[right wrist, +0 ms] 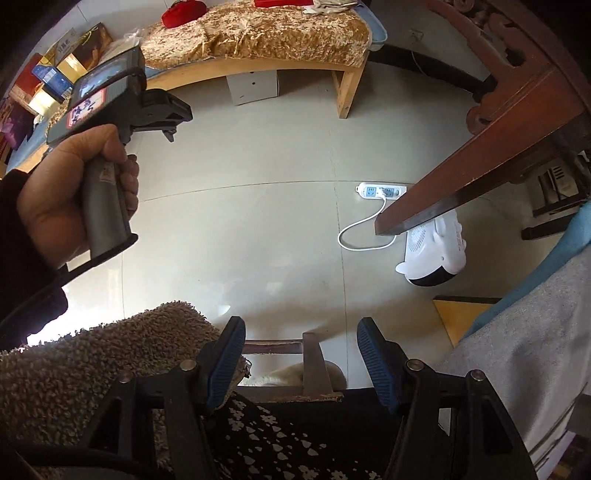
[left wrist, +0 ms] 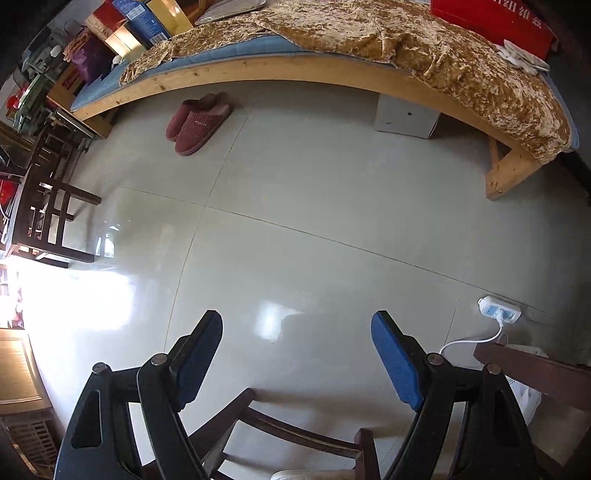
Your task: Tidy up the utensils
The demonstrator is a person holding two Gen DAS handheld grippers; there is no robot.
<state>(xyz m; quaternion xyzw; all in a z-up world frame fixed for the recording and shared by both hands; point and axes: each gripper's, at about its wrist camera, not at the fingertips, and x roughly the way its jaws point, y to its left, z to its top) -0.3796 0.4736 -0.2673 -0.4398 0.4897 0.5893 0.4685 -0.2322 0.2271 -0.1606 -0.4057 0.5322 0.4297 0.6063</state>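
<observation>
Tongs of both hands are gaping wide and gripping nothing: the left tongs (left wrist: 297,321) and the right tongs (right wrist: 301,328), each with blue-padded black fingers, are hanging over the glossy pale tiled floor (left wrist: 295,229). No utensils are showing in either view. The left hand (right wrist: 74,192) is clutching its grey handle. A white power strip (right wrist: 380,191) is lying on the floor near a white fan heater (right wrist: 436,254). Maroon slippers (left wrist: 197,123) are sitting beside the wooden bed with a golden velvet cover (left wrist: 369,33).

Slippers (left wrist: 197,123), power strip (right wrist: 380,191) — perhaps heater (right wrist: 434,254)
</observation>
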